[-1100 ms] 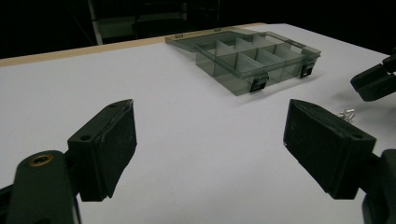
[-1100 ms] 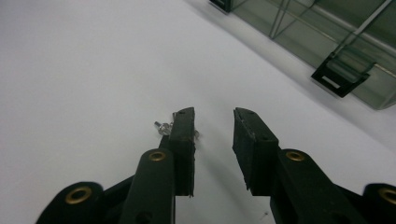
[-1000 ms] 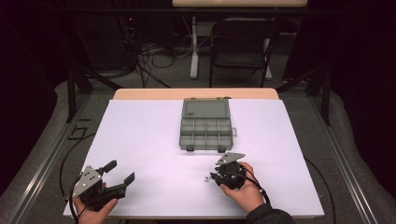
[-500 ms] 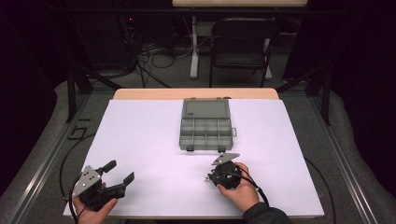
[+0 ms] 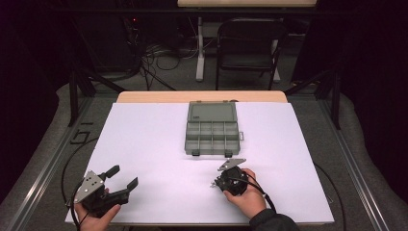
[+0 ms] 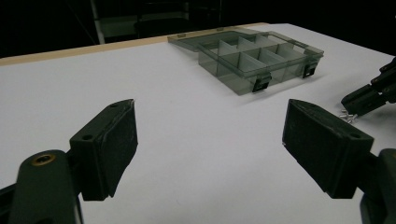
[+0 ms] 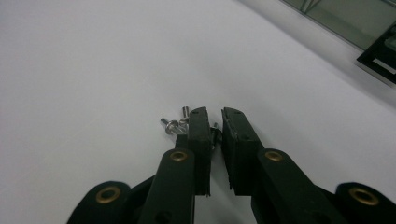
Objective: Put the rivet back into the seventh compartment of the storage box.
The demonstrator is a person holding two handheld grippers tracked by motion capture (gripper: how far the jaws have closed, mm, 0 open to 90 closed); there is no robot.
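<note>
A few small silver screws (image 7: 173, 125) lie in a cluster on the white sheet (image 5: 144, 144), in front of an open grey compartment box (image 5: 211, 132). My right gripper (image 5: 214, 184) points down at them. Its jaws have just been closing, and in the right gripper view the right gripper (image 7: 212, 116) stands nearly shut with one screw (image 7: 215, 132) pinched in the narrow gap. The left gripper (image 5: 124, 176) rests near the front left edge of the sheet. In its own view the left gripper (image 6: 210, 140) is wide open with nothing between the pads, and the box (image 6: 252, 60) and screws (image 6: 348, 115) lie ahead of it.
The box lid lies folded back toward the wooden table edge (image 5: 202, 96). A black chair (image 5: 248, 48) and cables stand on the floor beyond the table. A corner latch of the box (image 7: 378, 60) shows at the upper right of the right gripper view.
The right hand has shifted slightly toward the front of the table and its jaws have narrowed over the screws. The left gripper has stayed where it was.
</note>
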